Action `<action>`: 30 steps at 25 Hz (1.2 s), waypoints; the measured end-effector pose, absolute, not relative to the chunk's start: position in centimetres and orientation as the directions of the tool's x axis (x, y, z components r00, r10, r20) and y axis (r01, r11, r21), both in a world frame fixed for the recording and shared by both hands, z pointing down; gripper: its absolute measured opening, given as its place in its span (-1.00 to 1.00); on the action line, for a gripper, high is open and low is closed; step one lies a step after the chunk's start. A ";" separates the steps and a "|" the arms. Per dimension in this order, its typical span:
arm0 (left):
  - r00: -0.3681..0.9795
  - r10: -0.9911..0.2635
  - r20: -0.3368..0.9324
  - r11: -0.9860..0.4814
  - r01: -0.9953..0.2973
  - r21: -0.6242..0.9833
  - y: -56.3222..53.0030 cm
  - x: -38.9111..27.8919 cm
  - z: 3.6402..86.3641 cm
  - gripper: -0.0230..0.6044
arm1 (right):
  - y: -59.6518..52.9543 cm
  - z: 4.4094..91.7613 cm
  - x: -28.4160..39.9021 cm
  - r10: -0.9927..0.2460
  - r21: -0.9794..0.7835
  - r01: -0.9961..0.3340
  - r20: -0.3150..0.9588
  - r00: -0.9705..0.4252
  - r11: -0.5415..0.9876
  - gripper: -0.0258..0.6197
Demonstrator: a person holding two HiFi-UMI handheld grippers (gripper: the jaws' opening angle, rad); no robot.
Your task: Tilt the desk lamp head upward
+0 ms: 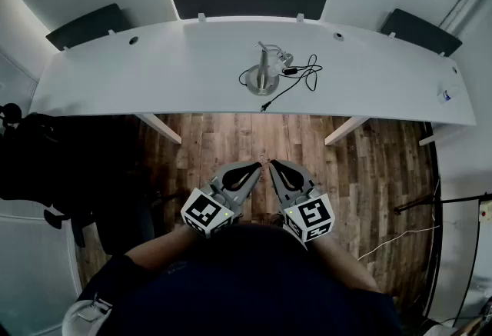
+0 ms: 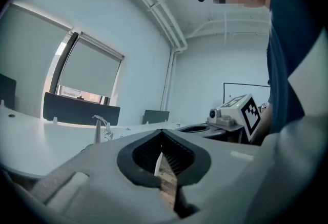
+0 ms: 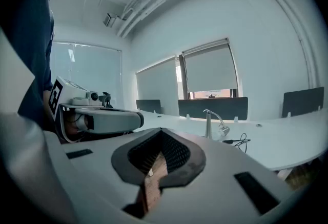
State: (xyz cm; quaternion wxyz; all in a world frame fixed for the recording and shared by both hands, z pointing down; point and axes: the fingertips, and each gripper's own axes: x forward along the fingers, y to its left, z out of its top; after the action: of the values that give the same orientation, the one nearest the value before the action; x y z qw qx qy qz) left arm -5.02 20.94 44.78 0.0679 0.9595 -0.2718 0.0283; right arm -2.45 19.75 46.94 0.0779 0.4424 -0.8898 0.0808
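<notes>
Curved white bench (image 1: 154, 73), upper frame, bears the desk lamp (image 1: 265, 74), head seemingly drooped; wood floor (image 1: 231, 144) below; left gripper (image 1: 256, 168) and right gripper (image 1: 274, 166) fingers closed, empty.

You have one white desk (image 1: 154, 73) ahead, carrying one desk lamp (image 1: 264, 74) and one black cable (image 1: 304, 77) just right of it. Along its far edge stand three dark panels, the left panel (image 1: 86, 25), middle panel (image 1: 249, 0) and right panel (image 1: 421, 31), and the top has two round holes, the left hole (image 1: 134, 40) and right hole (image 1: 337, 36). Near you are two grippers, the left gripper (image 1: 254, 168) and right gripper (image 1: 275, 166).
</notes>
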 end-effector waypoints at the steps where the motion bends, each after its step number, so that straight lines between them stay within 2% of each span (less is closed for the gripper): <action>1: 0.851 -0.518 0.091 -0.843 -0.525 0.114 21.0 -5.1 44.8 -0.91 | 19.8 47.0 -2.5 -0.774 -0.077 -0.800 0.212 -0.596 0.595 -0.89; 17: 0.823 -0.559 0.102 -0.818 -0.567 0.097 20.2 -3.5 44.2 -0.91 | 19.2 46.6 -0.6 -0.756 -0.083 -0.778 0.195 -0.625 0.622 -0.89; 30: 0.751 -0.654 0.086 -0.746 -0.660 0.091 16.2 -1.6 45.1 -0.91 | 16.0 48.1 3.1 -0.738 -0.059 -0.761 0.206 -0.642 0.646 -0.89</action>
State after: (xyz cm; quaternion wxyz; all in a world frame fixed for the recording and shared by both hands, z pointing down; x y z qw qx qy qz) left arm -1.60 16.22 45.14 0.0577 0.9340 -0.3518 0.0243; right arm 3.09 16.03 48.08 0.0820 0.4149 -0.9035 0.0701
